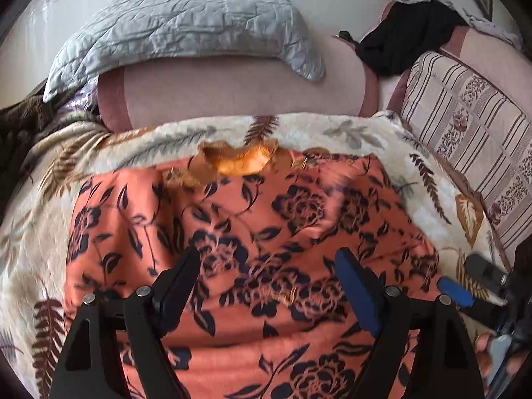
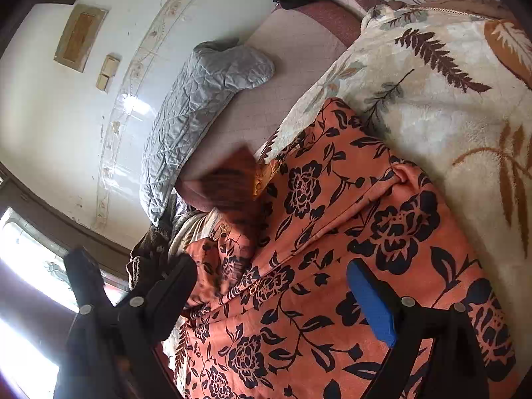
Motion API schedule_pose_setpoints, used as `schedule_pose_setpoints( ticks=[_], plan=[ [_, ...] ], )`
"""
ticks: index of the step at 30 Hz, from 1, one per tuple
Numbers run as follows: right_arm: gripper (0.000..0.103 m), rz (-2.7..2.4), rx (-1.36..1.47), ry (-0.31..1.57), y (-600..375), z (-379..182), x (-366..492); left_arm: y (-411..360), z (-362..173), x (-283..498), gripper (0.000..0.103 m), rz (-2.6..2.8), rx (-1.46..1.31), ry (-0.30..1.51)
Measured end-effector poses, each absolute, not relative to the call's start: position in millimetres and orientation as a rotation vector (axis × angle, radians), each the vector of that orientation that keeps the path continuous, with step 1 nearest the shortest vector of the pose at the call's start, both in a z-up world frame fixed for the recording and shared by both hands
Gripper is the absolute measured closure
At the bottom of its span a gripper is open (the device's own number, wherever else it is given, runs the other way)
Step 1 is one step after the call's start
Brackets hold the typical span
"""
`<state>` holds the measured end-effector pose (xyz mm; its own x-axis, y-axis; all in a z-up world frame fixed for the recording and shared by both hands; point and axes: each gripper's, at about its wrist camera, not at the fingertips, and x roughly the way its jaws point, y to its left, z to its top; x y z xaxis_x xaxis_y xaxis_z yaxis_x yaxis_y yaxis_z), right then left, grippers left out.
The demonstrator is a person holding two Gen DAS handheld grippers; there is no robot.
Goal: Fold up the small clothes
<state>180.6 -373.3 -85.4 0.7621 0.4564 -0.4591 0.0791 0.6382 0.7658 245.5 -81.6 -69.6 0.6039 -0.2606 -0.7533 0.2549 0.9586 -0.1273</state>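
An orange garment with a black flower print (image 1: 252, 232) lies spread on a cream leaf-patterned blanket (image 1: 30, 239), its orange collar (image 1: 239, 163) at the far end. My left gripper (image 1: 269, 259) hovers just above the garment's middle, open and empty. My right gripper (image 2: 272, 272) is open and empty above the same garment (image 2: 332, 232), whose near part is bunched in folds. The right gripper also shows at the right edge of the left wrist view (image 1: 465, 276).
A grey quilted pillow (image 1: 186, 33) lies on the pink bed sheet (image 1: 232, 89) beyond the blanket. A striped patterned cushion (image 1: 465, 126) and a black cloth (image 1: 402, 36) lie at the right. A wall with a switch plate (image 2: 106, 73) stands behind the bed.
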Motion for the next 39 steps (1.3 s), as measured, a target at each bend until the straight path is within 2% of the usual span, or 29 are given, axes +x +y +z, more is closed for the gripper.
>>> schedule_pose_setpoints(
  ticks=[6,10,15,19,20,21,22,23,25,30,32,34,36,38,39],
  plan=[
    [0.009,0.243,0.819,0.749,-367.8,-84.4,186.3,9.1,-63.3,190.1,0.019,-0.130,-0.080,0.750],
    [0.009,0.284,0.831,0.772,-357.8,-73.5,227.8,76.9,-68.2,181.1,0.019,0.016,-0.229,0.707],
    [0.011,0.155,1.022,0.931,-355.7,-119.6,301.2,118.6,-86.9,184.1,0.019,0.066,-0.379,0.704],
    [0.013,0.064,1.027,0.909,-345.7,-131.2,316.0,130.6,-85.4,183.7,0.019,0.081,-0.402,0.681],
    [0.023,0.047,1.014,0.909,-344.1,-131.6,320.9,132.7,-84.3,183.0,0.019,0.078,-0.412,0.679],
    [0.054,0.013,0.979,0.912,-342.8,-130.9,325.7,134.3,-83.2,182.3,0.019,0.072,-0.421,0.674],
    [0.078,-0.026,0.935,0.939,-341.7,-131.8,332.2,134.3,-81.8,181.7,0.019,0.065,-0.421,0.668],
    [0.094,-0.065,0.906,0.986,-339.8,-134.9,336.5,134.2,-80.8,181.2,0.019,0.064,-0.414,0.663],
    [0.096,-0.109,0.820,0.974,-335.2,-120.6,335.1,134.0,-78.9,180.8,0.019,0.067,-0.394,0.655],
    [0.097,-0.117,0.540,0.792,-313.0,-41.6,296.0,136.9,-77.1,179.5,0.019,0.076,-0.396,0.642],
    [0.096,-0.136,0.551,0.785,-322.4,-45.3,281.1,135.5,-77.3,179.6,0.019,0.074,-0.383,0.642],
    [0.089,-0.098,0.560,0.865,-327.3,-74.0,286.8,133.5,-78.8,181.1,0.019,0.074,-0.376,0.649],
    [0.047,-0.115,0.541,0.965,-333.5,-106.6,290.8,130.7,-79.9,182.6,0.019,0.072,-0.361,0.658],
    [0.047,-0.076,0.620,0.918,-345.0,-113.8,279.5,129.3,-79.6,182.7,0.019,0.073,-0.355,0.656],
    [0.041,-0.071,0.646,0.902,-349.6,-112.3,274.5,128.5,-79.2,183.1,0.019,0.067,-0.349,0.656]
  ],
)
